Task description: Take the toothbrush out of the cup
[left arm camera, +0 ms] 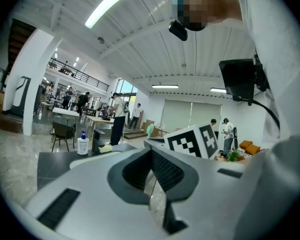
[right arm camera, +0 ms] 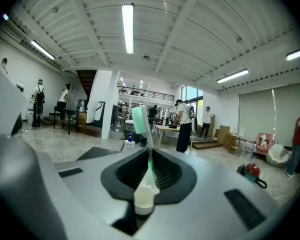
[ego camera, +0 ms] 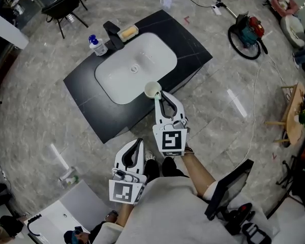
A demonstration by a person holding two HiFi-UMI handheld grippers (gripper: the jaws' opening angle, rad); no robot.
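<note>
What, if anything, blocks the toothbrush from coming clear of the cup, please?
Nothing visible does: the right gripper holds the toothbrush in open air, with the cup apparently below it on the counter.

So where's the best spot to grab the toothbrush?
Low on its handle, coming from the side, I'd say. The toothbrush stands upright, so level jaws can pinch the thin stem and leave the green bristle head free above. The right gripper has it just so, shut on the stem above the thick white end.
</note>
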